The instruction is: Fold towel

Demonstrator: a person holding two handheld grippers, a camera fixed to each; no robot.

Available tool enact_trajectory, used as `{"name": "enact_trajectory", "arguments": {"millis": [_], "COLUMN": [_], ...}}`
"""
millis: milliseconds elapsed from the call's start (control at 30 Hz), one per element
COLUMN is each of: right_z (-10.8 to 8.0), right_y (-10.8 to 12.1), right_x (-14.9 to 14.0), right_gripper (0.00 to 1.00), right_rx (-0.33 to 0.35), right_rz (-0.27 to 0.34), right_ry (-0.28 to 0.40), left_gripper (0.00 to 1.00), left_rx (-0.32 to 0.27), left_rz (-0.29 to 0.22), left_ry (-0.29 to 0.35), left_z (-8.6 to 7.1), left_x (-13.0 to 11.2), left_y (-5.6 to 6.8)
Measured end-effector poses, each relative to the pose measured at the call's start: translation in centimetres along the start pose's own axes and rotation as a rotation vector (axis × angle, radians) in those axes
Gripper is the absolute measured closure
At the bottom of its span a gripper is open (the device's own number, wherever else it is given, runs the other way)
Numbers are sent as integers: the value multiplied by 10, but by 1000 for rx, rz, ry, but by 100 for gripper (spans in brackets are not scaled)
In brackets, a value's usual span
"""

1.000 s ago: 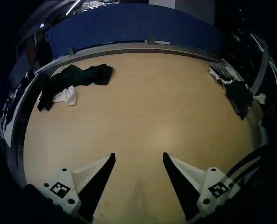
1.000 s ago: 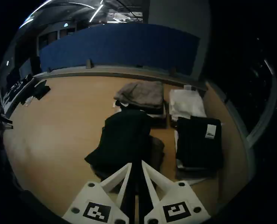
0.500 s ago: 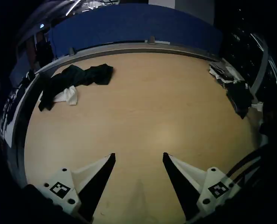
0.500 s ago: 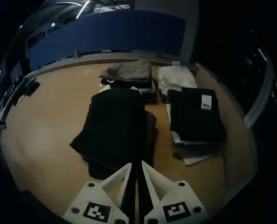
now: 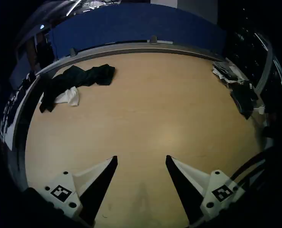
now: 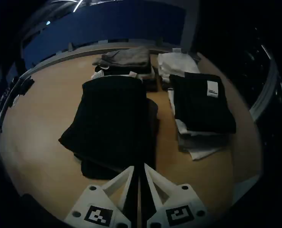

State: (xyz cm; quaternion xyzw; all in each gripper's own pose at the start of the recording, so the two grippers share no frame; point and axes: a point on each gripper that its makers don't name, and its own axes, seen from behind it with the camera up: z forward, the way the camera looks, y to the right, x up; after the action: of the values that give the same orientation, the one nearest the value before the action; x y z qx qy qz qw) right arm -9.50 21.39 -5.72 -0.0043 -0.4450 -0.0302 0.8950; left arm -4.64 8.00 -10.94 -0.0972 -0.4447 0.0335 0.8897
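Right gripper (image 6: pixel 139 169), fingers nearly together, seems to pinch the near edge of the black towel (image 6: pixel 110 117), already folded beside finished stacks (image 6: pixel 201 110); left gripper (image 5: pixel 141 159) hangs spread, crumpled cloths (image 5: pixel 76 79) left to fold.

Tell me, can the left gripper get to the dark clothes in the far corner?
Probably yes. The left gripper is open, and bare table lies between it and the dark clothes at the far left. They lie far off, so it must travel first.
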Motion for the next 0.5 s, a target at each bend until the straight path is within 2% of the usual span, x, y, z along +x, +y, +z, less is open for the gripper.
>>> {"name": "enact_trajectory", "arguments": {"millis": [100, 167, 367, 433, 500], "right_z": [-2, -5, -18, -24, -29], "right_y": [1, 2, 6, 6, 5], "right_x": [2, 4, 6, 6, 8], "right_gripper": [97, 91, 46, 36, 32], "right_rx": [0, -4, -30, -37, -43], "right_rz": [14, 24, 28, 28, 29], "right_ry": [8, 21, 47, 58, 73], "left_gripper": [6, 6, 6, 6, 6], "left_rx": [1, 3, 2, 0, -3], "left_rz": [0, 2, 3, 1, 0], "left_ry": [0, 1, 5, 6, 7], "left_z": [0, 0, 1, 2, 2], "left_x": [0, 0, 4, 6, 7], "left_y": [-1, -2, -4, -4, -3]}}
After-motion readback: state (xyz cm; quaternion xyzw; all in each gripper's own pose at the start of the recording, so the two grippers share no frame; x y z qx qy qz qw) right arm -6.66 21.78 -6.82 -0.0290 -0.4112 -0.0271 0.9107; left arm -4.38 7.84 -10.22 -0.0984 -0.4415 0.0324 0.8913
